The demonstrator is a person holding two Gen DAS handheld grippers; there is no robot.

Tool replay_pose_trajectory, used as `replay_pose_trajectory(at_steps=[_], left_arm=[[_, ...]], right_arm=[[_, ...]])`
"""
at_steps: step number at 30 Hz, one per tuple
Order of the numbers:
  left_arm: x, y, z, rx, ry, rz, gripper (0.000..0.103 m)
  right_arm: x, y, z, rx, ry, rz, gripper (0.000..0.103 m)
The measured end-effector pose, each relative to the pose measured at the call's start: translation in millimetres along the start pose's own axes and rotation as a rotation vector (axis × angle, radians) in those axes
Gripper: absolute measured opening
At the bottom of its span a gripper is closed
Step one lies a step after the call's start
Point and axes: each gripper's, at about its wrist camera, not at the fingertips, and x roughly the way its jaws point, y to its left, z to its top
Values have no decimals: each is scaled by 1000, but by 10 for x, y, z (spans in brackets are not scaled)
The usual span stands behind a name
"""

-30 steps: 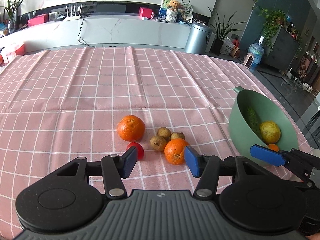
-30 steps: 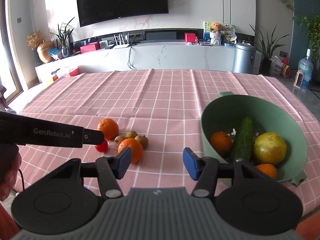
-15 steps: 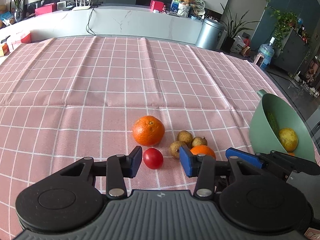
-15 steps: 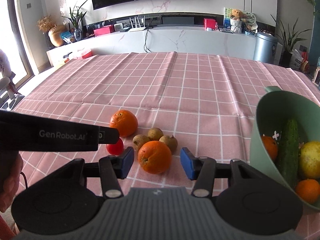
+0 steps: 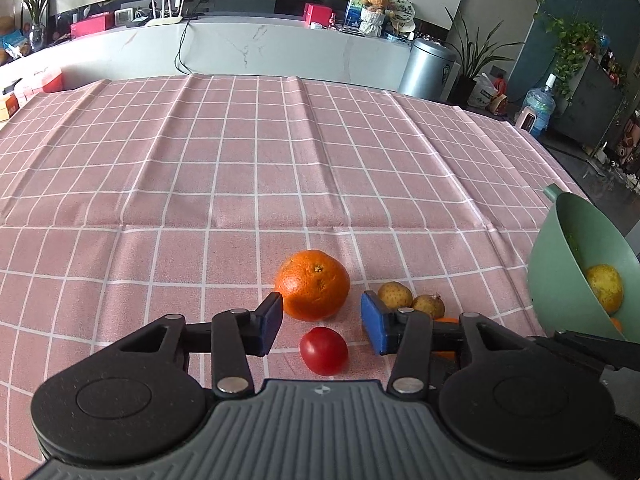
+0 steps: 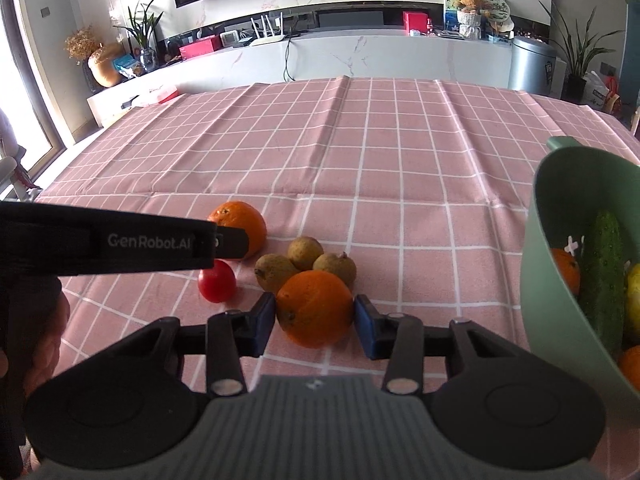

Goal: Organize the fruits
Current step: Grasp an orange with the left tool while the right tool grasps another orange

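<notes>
My left gripper (image 5: 320,322) is open around a small red tomato (image 5: 324,350) on the pink checked cloth; its jaws stand apart from it. A large orange (image 5: 312,284) lies just beyond. My right gripper (image 6: 314,322) has its blue pads against both sides of a second orange (image 6: 314,307) that rests on the cloth. Three small brown fruits (image 6: 305,262) sit behind that orange. The tomato also shows in the right wrist view (image 6: 217,281), partly under the left gripper's finger.
A green bowl (image 6: 560,280) at the right is tilted and holds a cucumber (image 6: 602,280), a yellow fruit (image 5: 605,288) and small oranges. The table's right edge runs just past the bowl. A white counter and a bin stand behind the table.
Both grippers moved forward and down. The left now straddles the tomato. The right closed in on the near orange until its pads touch it.
</notes>
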Motion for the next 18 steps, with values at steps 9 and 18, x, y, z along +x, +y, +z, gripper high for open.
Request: replay_pose_trajectory(at_steps=[9, 18], left_arm=[[151, 13, 74, -26, 2, 18, 59], [168, 10, 59, -27, -13, 20, 50]], right_arm=[[-50, -214, -18, 62, 5, -44, 39], [-57, -234, -58, 48, -10, -33, 39]])
